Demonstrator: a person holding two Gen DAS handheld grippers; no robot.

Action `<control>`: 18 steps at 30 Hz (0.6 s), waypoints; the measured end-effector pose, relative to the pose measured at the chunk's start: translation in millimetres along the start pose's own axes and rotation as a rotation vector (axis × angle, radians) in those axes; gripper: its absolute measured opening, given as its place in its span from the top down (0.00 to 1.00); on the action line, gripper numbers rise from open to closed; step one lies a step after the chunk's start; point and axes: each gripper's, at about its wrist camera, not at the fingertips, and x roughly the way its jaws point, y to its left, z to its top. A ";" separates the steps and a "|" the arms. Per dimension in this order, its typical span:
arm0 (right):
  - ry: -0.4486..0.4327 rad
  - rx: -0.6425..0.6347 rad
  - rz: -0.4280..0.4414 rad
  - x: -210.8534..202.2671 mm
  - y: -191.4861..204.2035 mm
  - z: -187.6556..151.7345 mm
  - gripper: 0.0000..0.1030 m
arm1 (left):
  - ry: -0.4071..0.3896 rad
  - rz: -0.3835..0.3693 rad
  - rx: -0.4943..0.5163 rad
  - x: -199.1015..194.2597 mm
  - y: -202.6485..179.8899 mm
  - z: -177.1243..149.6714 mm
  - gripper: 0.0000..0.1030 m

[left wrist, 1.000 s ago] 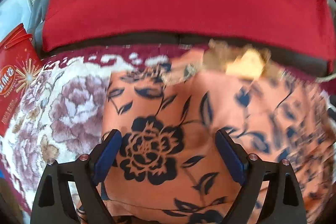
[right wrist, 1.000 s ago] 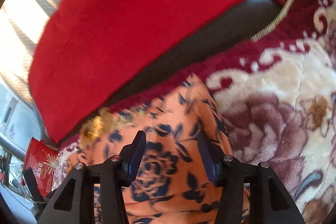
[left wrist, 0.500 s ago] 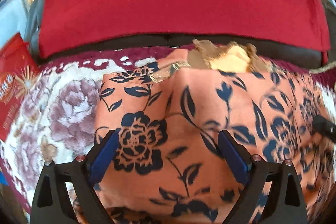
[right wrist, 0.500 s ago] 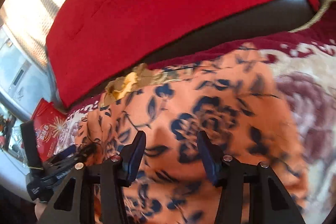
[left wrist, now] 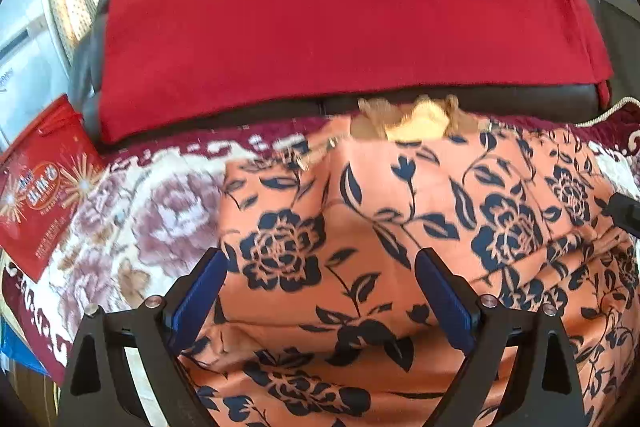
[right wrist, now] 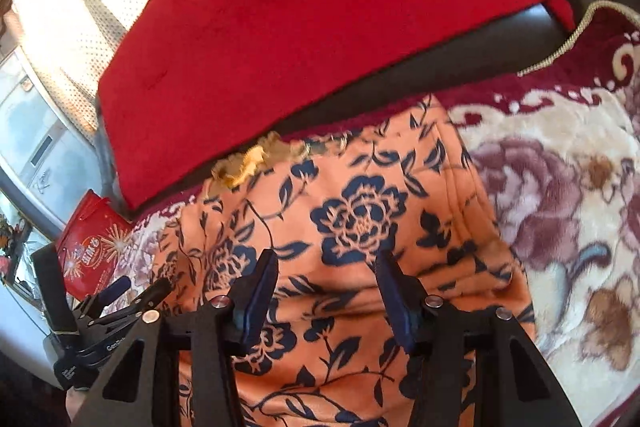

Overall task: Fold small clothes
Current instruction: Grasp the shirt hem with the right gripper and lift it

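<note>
One orange floral garment (left wrist: 360, 227) lies beneath two hand-held grippers, left (left wrist: 320, 291) and right (right wrist: 326, 291), both wide apart, empty.

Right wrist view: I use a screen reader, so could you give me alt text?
The right hand-held gripper, open, hovers over an orange garment with navy flowers lying on a floral blanket. A red cloth drapes behind; the left hand-held gripper shows at lower left.

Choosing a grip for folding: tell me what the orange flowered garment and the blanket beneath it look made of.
Orange flowered garment: thin, smooth woven cloth, probably cotton or rayon; matte, with soft creases and a printed navy pattern.
Blanket: thick plush fleece, likely polyester; its fuzzy pile blurs the rose pattern.
</note>
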 end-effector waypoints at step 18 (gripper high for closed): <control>0.115 -0.062 0.003 49.5 25.9 -1.9 0.47 | -0.014 -0.026 -0.061 7.7 12.2 7.2 0.08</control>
